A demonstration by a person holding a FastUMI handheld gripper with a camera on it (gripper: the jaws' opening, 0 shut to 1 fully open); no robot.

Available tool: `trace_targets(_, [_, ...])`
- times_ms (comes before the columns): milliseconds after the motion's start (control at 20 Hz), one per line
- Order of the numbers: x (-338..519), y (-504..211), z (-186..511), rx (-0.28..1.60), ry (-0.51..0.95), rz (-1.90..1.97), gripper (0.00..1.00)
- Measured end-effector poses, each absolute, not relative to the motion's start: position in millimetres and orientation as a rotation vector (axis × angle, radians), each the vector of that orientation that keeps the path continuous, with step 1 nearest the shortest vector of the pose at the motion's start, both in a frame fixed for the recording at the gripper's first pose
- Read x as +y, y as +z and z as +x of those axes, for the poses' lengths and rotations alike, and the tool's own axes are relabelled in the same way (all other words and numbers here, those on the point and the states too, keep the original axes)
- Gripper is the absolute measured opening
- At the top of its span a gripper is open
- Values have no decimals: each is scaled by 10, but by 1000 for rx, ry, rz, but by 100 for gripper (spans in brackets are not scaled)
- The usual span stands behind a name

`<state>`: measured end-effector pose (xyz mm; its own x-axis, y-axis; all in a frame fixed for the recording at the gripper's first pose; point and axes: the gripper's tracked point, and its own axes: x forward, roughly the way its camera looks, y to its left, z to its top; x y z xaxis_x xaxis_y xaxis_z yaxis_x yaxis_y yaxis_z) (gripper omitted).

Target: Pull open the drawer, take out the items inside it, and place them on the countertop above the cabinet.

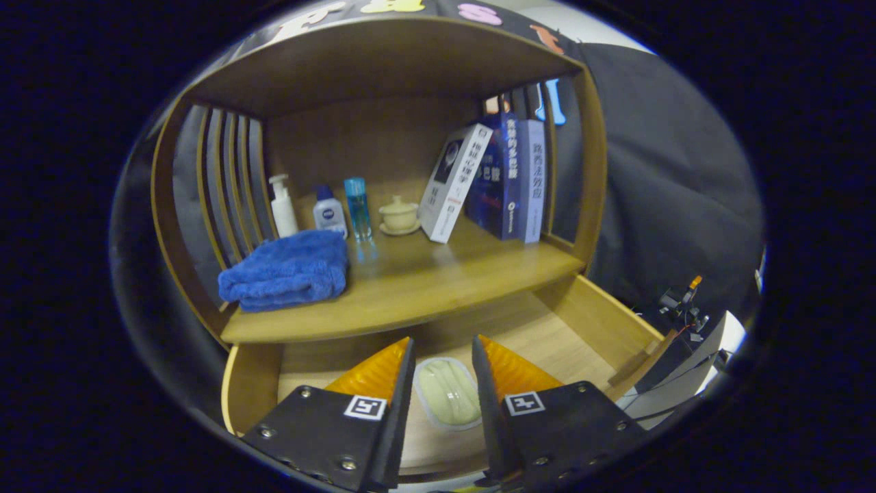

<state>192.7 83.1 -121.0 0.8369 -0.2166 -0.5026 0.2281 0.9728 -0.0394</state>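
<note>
Drawer (588,322) pulled open below the bench (424,287) of the wooden cabinet (369,68). Soap dish (448,394) lying flat on the drawer floor, long axis running away from the tool, roughly parallel to the fingers. Tool (443,356) angled down into the drawer from above and in front; fingers parted narrowly, one on each side of the soap dish, close alongside it; contact with the dish cannot be told. Open drawer floor to the right of the dish up to the right drawer wall. On the bench: folded blue towel (287,270) at left front, three bottles (328,209) and a lidded cup (399,216) behind, leaning books (489,178) at right. Bare bench surface across the middle and right front.
</note>
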Motion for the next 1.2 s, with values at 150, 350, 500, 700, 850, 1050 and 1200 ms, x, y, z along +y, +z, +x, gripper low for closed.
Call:
trace_targets(150, [793,-1515,1945,656,-256,-56,49])
trace_targets(350, [791,-1789,2021,742,-222,-48,49])
trace_targets(500, [710,-1976,2035,777,-217,-25,49])
trace_targets(700, [707,-2170,2048,834,-171,-24,49])
trace_targets(850, [720,-2242,2065,871,-146,-25,49])
trace_targets(1050, [707,-2362,1986,961,-140,-47,49])
trace_targets(1200, [691,-2362,1987,969,-142,-55,48])
